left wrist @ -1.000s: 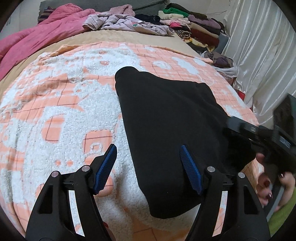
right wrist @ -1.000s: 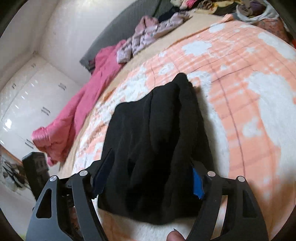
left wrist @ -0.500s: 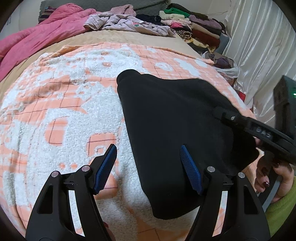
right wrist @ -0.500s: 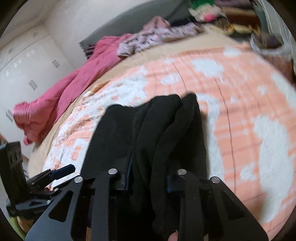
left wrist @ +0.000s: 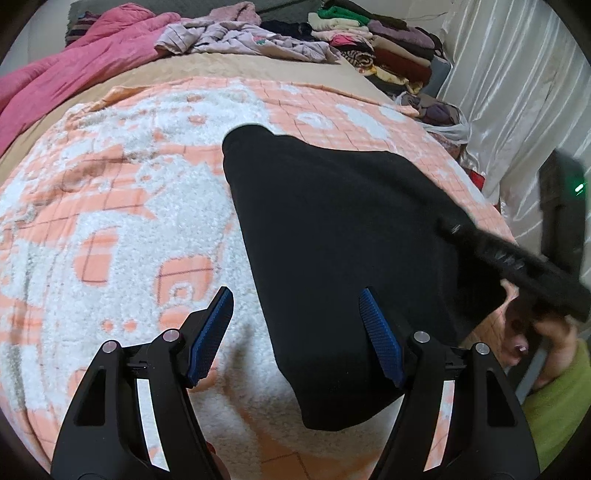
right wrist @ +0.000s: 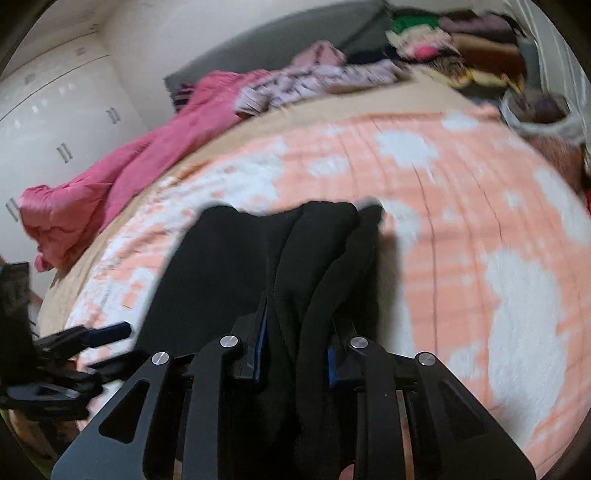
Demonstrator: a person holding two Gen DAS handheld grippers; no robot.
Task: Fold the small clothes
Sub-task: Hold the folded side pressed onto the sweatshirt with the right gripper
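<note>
A black garment [left wrist: 332, 221] lies on the orange and white fleece blanket [left wrist: 110, 221] of a bed. In the right wrist view my right gripper [right wrist: 297, 314] is shut on a bunched fold of the black garment [right wrist: 221, 266] at its near edge. From the left wrist view the right gripper [left wrist: 517, 258] shows as a dark bar at the garment's right side, with a hand in a green sleeve [left wrist: 554, 387] behind it. My left gripper [left wrist: 295, 295] stands open just above the garment's near left edge, nothing pressed between its blue pads [left wrist: 212, 328]. The left gripper [right wrist: 92, 332] also shows at the left in the right wrist view.
A pink quilt [left wrist: 74, 62] and lilac clothes [left wrist: 240, 33] lie at the far end of the bed. A stack of folded clothes [left wrist: 380, 48] sits at the far right, with a bag of clothes [left wrist: 439, 114] beside a white curtain [left wrist: 517, 92]. White cupboards [right wrist: 55, 122] stand at the left.
My right gripper went from open around the garment's near edge to shut on it, and it rolled. The cloth now bunches up between its jaws. My left gripper stayed open in place.
</note>
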